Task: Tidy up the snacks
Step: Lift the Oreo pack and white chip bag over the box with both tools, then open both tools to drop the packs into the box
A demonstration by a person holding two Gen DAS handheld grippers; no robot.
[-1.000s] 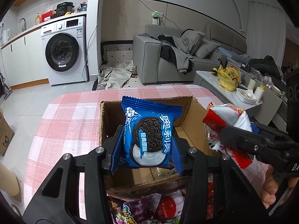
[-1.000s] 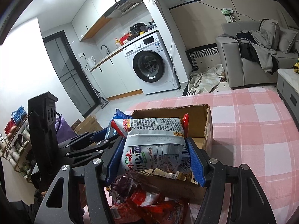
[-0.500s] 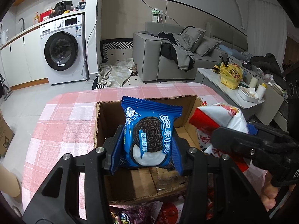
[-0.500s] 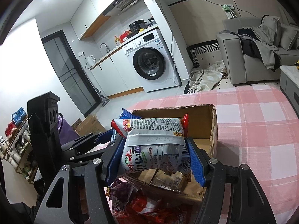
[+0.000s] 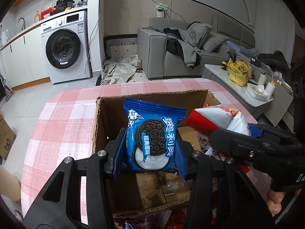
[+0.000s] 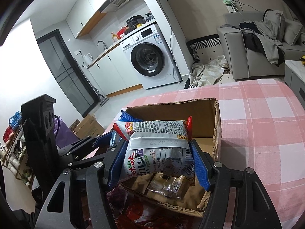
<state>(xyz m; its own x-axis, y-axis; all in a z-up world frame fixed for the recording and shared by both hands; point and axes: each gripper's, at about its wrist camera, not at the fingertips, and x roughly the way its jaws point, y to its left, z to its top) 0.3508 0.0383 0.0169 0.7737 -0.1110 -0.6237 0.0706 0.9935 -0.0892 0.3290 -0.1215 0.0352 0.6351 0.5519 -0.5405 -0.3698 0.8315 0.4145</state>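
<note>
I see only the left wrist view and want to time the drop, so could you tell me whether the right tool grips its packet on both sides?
Observer: Yes, both blue pads of the right tool press the sides of the packet, which hangs over the box.
Operator: Thank you. Which face of it points towards that camera?
Observer: The back: grey, with small print, a printed date and a barcode.
</note>
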